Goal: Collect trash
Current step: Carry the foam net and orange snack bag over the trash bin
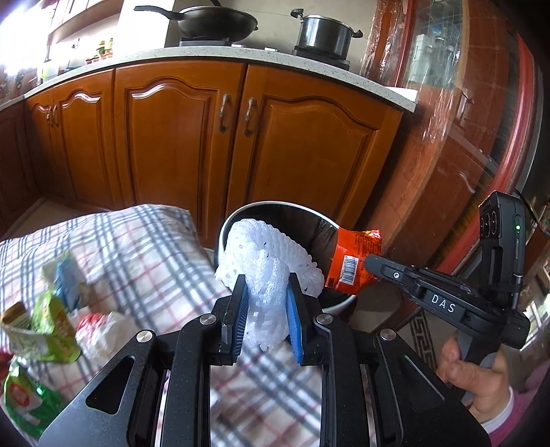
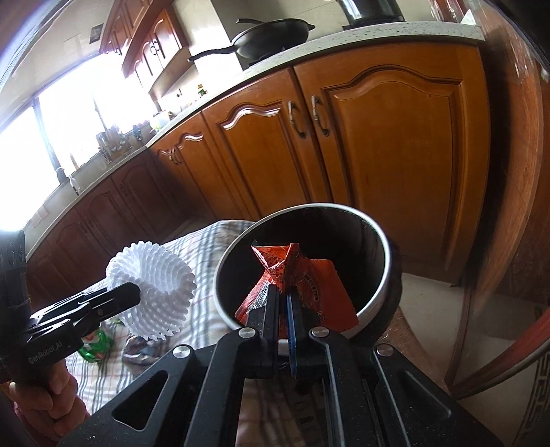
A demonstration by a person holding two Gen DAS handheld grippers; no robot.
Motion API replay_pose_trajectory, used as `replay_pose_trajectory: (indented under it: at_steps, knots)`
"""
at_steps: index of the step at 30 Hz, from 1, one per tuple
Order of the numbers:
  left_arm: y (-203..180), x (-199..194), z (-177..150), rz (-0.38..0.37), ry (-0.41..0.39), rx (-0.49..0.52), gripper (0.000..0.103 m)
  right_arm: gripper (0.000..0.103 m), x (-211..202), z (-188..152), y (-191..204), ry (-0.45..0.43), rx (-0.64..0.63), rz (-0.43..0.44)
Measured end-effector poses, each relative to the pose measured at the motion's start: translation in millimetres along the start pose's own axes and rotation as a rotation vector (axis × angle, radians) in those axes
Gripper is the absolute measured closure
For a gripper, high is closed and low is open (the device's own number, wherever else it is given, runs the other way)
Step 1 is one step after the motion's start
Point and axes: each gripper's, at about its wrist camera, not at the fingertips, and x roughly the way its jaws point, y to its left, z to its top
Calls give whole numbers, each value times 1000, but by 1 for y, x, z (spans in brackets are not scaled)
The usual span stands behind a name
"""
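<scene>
My left gripper [image 1: 266, 285] is shut on a white foam fruit net [image 1: 261, 261] and holds it at the near left rim of the round trash bin [image 1: 275, 205]. The net also shows in the right wrist view [image 2: 151, 285], held by the left gripper [image 2: 132, 292] left of the bin [image 2: 378, 227]. My right gripper [image 2: 282, 292] is shut on an orange snack wrapper [image 2: 309, 282] and holds it over the bin's open mouth. In the left wrist view the wrapper [image 1: 354, 261] hangs from the right gripper [image 1: 369, 263] at the bin's right rim.
Several wrappers lie on the checked cloth [image 1: 137, 247]: green packets [image 1: 51, 326], a blue-white packet [image 1: 68, 278], a red-white bag [image 1: 99, 330]. Wooden cabinets [image 1: 206, 137] stand behind the bin, with a wok [image 1: 213, 20] and a pot [image 1: 325, 31] on the counter.
</scene>
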Motion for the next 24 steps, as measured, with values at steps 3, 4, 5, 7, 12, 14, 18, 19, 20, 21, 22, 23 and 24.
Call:
replay_pose_trajectory:
  at_steps: [3, 4, 5, 7, 12, 14, 18, 19, 20, 21, 22, 23, 24]
  knots:
    - [-4, 13, 6, -1, 14, 9, 83, 99, 3, 5, -5, 1, 1, -10]
    - [-4, 17, 8, -4, 19, 8, 83, 99, 5, 7, -7, 3, 0, -12]
    - [-5, 21, 9, -4, 22, 8, 83, 99, 6, 8, -9, 4, -1, -15]
    - [-8, 31, 14, -7, 34, 8, 83, 99, 11, 11, -13, 10, -3, -19]
    - [-11, 49, 19, -5, 60, 14, 83, 99, 20, 16, -21, 24, -4, -25]
    - [-12, 54, 21, -3, 67, 14, 83, 99, 24, 19, -24, 30, -6, -27]
    - [-13, 65, 23, -4, 80, 11, 82, 99, 30, 21, -29, 41, -7, -30]
    - [-14, 66, 24, -20, 69, 15, 82, 99, 32, 21, -30, 44, -6, -31]
    - [-14, 68, 24, -20, 70, 16, 82, 99, 33, 21, -31, 45, -5, -32]
    - [-15, 70, 25, -21, 72, 19, 82, 99, 34, 21, -32, 47, -6, -33]
    - [-16, 73, 26, -20, 73, 22, 82, 99, 35, 21, -33, 50, -6, -35]
    - [-16, 74, 26, -20, 75, 23, 81, 99, 37, 21, -34, 52, -5, -36]
    - [-18, 77, 27, -17, 79, 24, 81, 99, 38, 21, -35, 53, -4, -37]
